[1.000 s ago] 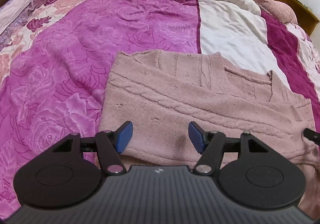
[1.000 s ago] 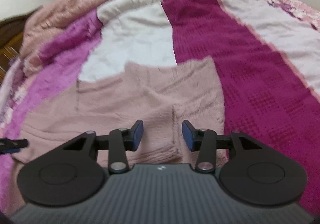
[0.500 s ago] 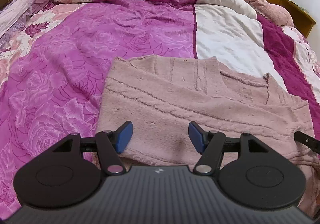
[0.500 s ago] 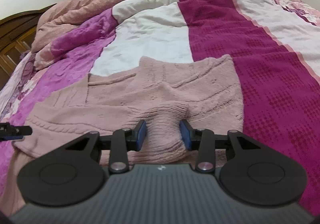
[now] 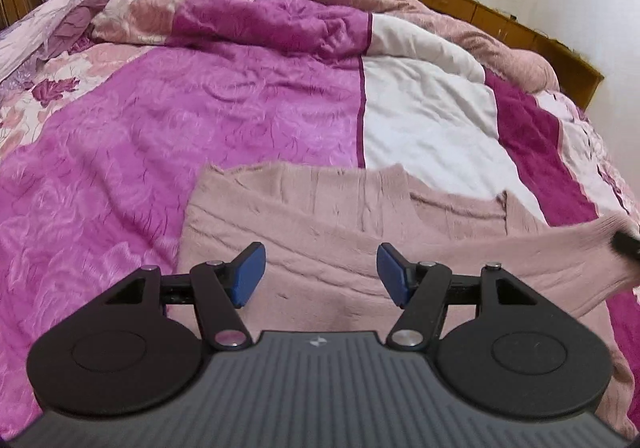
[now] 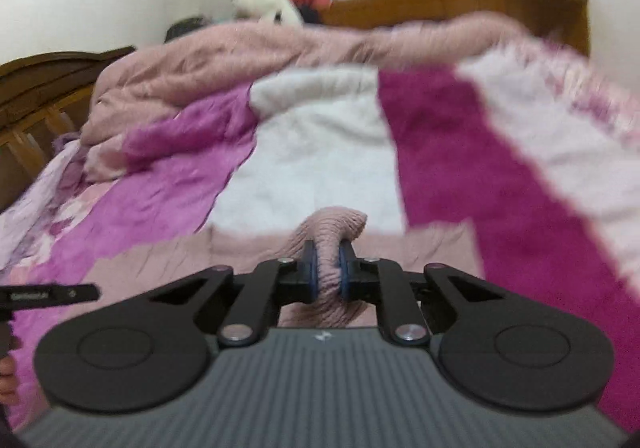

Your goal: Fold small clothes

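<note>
Left wrist view: the left gripper (image 5: pixel 320 274), jaws wide apart and empty, hovers over a pink knit sweater (image 5: pixel 320 216) lying flat near the bed's (image 5: pixel 240 108) front edge. Right wrist view: the right gripper (image 6: pixel 327 273) has its jaws pinched on a lifted sweater fold. The knit looks soft and floppy, best gripped at edges.
</note>
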Action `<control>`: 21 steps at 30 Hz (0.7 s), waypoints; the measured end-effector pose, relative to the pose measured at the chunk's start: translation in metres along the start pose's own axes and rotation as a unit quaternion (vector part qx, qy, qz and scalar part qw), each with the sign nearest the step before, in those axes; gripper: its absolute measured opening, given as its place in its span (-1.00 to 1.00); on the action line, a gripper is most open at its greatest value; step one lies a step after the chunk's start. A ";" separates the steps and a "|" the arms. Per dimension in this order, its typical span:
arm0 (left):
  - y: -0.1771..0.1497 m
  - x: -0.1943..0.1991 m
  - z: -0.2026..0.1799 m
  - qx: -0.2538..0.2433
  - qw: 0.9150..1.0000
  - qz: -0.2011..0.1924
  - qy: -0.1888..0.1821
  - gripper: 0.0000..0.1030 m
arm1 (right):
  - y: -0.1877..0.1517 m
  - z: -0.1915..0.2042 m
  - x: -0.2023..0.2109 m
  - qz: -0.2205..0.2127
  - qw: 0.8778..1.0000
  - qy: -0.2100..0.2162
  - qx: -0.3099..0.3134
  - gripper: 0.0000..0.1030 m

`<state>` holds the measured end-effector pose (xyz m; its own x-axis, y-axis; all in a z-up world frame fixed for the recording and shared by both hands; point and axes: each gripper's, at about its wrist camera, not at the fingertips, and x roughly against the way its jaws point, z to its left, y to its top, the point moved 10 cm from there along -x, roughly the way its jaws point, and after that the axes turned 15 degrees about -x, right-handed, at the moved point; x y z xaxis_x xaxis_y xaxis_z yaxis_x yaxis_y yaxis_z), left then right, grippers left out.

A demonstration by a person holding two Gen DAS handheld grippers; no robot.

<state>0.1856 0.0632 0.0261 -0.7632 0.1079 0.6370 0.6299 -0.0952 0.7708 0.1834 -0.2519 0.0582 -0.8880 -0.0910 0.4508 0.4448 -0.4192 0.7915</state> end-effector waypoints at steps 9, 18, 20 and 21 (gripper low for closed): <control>-0.022 -0.046 0.009 -0.054 0.996 0.034 0.056 0.34 | -0.046 -0.068 -0.065 0.078 0.992 -0.101 0.000 -0.69; -0.020 -0.032 0.006 -0.087 0.993 0.046 0.061 0.38 | -0.033 -0.067 -0.048 0.080 0.992 -0.088 -0.049 -0.16; -0.020 -0.016 0.002 -0.094 0.993 0.048 0.044 0.38 | -0.030 -0.058 -0.036 0.078 0.993 -0.072 -0.045 -0.06; -0.019 -0.007 0.000 -0.101 0.993 0.049 0.036 0.38 | -0.028 -0.053 -0.028 0.081 0.994 -0.060 -0.042 -0.07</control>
<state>0.1787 0.0640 0.0066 -0.7130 0.0182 0.7009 0.6648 -0.3000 0.6841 0.1897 -0.2854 0.0011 -0.7825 -0.0573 0.6201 0.5658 -0.4815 0.6694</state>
